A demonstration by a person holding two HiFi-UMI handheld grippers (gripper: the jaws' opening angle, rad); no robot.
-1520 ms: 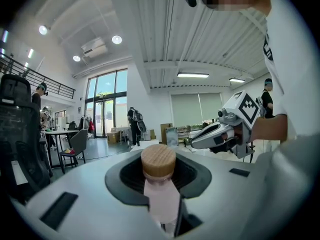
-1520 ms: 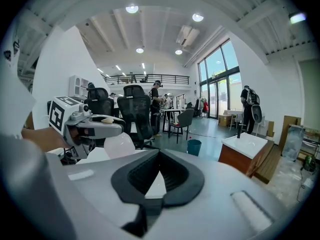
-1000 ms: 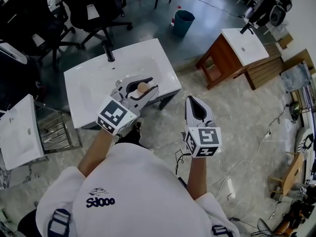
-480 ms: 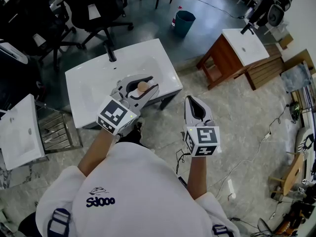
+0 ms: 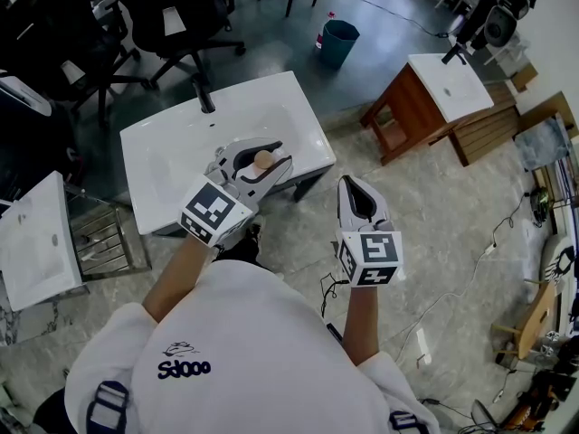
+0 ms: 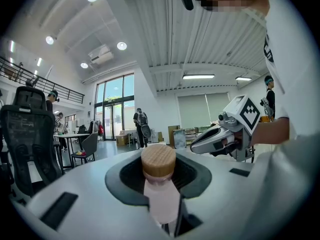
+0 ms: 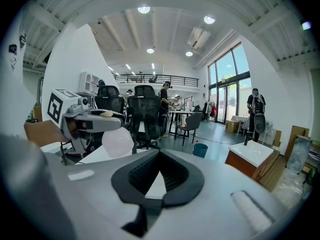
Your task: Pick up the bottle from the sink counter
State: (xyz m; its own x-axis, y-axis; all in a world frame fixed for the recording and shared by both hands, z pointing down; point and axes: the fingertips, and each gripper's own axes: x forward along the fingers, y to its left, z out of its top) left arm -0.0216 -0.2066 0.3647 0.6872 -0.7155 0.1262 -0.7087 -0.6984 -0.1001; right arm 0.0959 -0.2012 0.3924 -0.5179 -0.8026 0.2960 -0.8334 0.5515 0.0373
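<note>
— What is the head view giving you?

— I'm looking down on the white sink tabletop (image 5: pixel 154 156), lying at 11 o'clock from me. A wood-sided sink unit (image 5: pixel 407 107) is standing well apart at 2 o'clock, and a teal bin (image 5: pixel 336 42) is sitting at 12.

— And the tongs?

— The left tongs (image 5: pixel 282 155) are reaching over the tabletop's near right part, gripping the bottle (image 6: pixel 161 196) just under its cap at a middling width. The right tongs (image 5: pixel 350 182) are hanging at 3 o'clock of the left ones, over the floor, with their tips together and nothing between them.

— How is the bottle sitting?

— It's standing upright between the left pads. Its pale pink body is hanging below them and its wooden-looking cap (image 5: pixel 262 159) is poking out above.
</note>
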